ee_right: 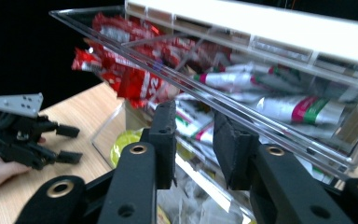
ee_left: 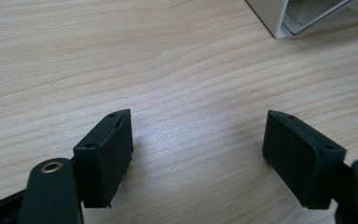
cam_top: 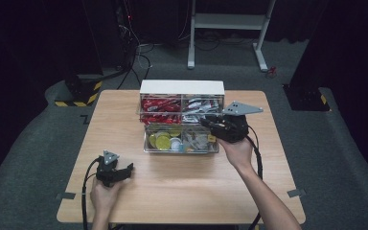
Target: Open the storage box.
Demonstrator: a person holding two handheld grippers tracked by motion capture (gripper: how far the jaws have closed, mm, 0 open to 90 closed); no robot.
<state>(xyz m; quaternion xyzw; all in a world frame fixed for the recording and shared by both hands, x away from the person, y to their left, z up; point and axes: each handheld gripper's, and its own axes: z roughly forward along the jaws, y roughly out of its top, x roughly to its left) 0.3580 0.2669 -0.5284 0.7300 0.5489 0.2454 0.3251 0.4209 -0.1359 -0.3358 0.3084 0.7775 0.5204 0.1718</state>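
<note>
A light wooden rectangular surface [cam_top: 172, 187] carries a white drawer cabinet [cam_top: 182, 87] at its far centre. 2 clear plastic drawers are pulled out of the cabinet toward the person.

The upper clear drawer [cam_top: 179, 109] is divided into 2 compartments. Its left compartment holds red foil sachets [cam_top: 160, 106]; its right compartment holds silver sachets with red and green print [cam_top: 199, 106]. The lower clear drawer [cam_top: 181, 139] extends further toward the person. It contains round yellow-green discs [cam_top: 163, 140] on the left and clear wrapped items on the right.

The right hand-held gripper [cam_top: 211, 122] is positioned over the right portion of the drawers, gripped from behind by the person's right hand [cam_top: 237, 151]. In the right gripper view, its 2 black jaws stand a small gap apart, directly in front of the front wall of the upper drawer [ee_right: 242, 109]. Nothing is visible between the jaws.

The left hand-held gripper [cam_top: 124, 170] rests low over the bare surface at the near left, well apart from the drawers, held by the person's left hand [cam_top: 103, 194]. In the left gripper view, its jaws are spread wide with only wood grain [ee_left: 191, 93] between them. A corner of the white cabinet [ee_left: 272, 16] appears at the upper right of that view.
</note>
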